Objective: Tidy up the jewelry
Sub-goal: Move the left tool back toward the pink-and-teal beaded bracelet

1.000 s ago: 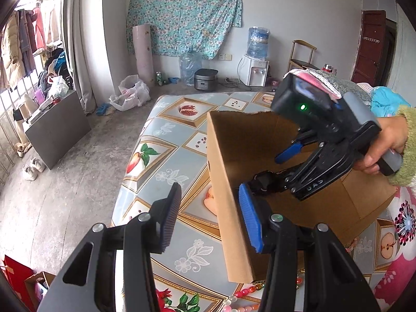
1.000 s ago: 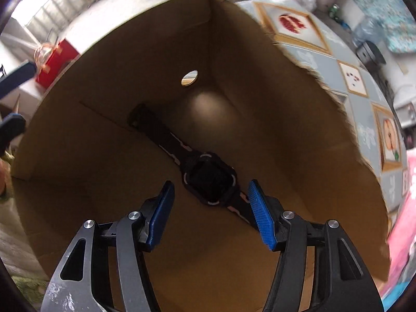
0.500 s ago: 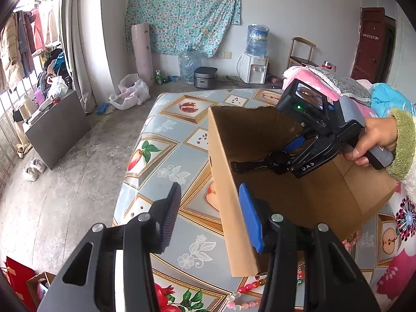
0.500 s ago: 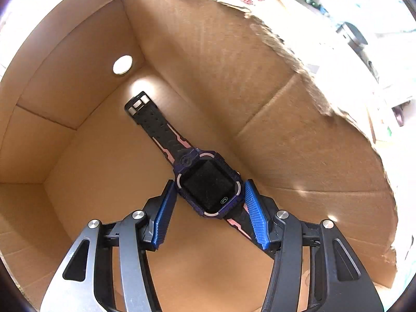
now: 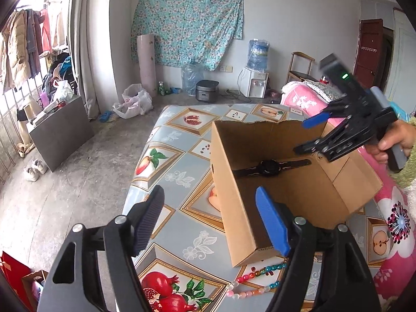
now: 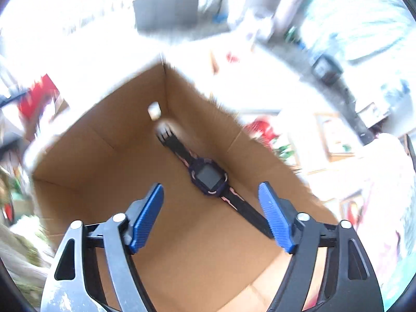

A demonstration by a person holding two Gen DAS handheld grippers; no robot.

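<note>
A black watch (image 5: 270, 167) with pink trim lies flat on the floor of an open cardboard box (image 5: 226, 208) on the table. In the right wrist view the watch (image 6: 209, 176) lies below and apart from my right gripper (image 6: 212, 208), whose jaws are opening with nothing between them. The left wrist view shows that gripper (image 5: 306, 135) in a hand above the box's far right rim. My left gripper (image 5: 210, 218) is at the box's near left corner. Its jaws are opening and straddle the left wall without pressing it. A colourful bead necklace (image 5: 257, 278) lies on the table beside the box.
The table (image 5: 169, 156) carries a fruit-patterned cloth. Pink floral bedding (image 5: 395, 221) lies to the right of the box. Bare concrete floor (image 5: 78, 182) spreads to the left, with a grey board, shoes and bags on it.
The right gripper let go of the watch, widened its jaws and rose up out of the box; the watch stays on the box floor. The left gripper's jaws spread wider around the box wall.
</note>
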